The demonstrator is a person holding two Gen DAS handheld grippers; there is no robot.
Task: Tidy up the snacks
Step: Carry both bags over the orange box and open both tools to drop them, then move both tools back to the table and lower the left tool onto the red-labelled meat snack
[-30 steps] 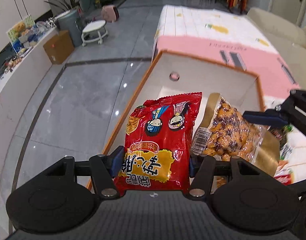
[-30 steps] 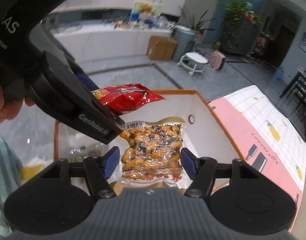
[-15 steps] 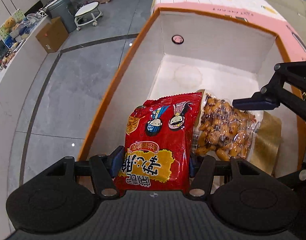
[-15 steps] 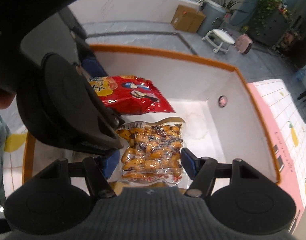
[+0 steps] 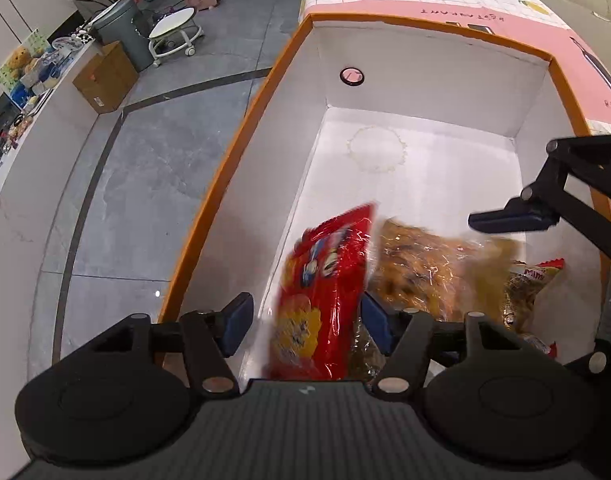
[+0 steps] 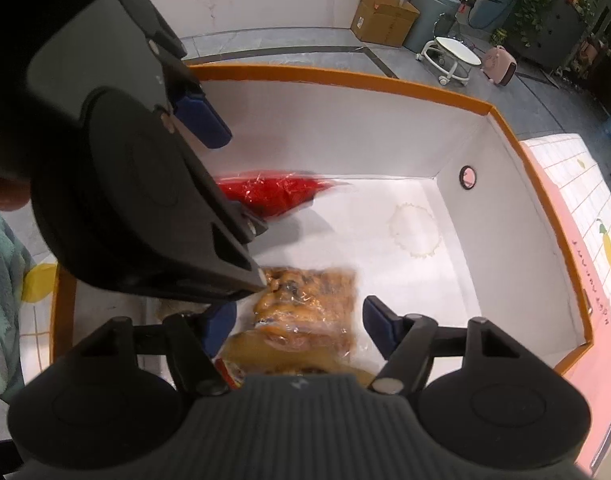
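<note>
A white box with an orange rim [image 5: 233, 168] [image 6: 385, 80] sits on the table. My left gripper [image 5: 305, 318] is open inside it; the red snack bag [image 5: 325, 292] is loose between its fingers, blurred and dropping. It also shows in the right wrist view [image 6: 273, 192]. My right gripper [image 6: 301, 326] is open; the clear pack of brown nuts [image 6: 305, 308] lies blurred below it on other packs. The pack also shows in the left wrist view [image 5: 429, 268].
Other snack packs [image 5: 533, 284] lie in the box's near end. The far half of the box floor [image 5: 417, 176] is bare white. A pink and white checked tablecloth [image 5: 445, 8] lies beyond. Grey floor lies left of the box.
Both grippers have lowered into the box and opened. The red bag and the nut pack have slipped free and are falling onto the packs below.
</note>
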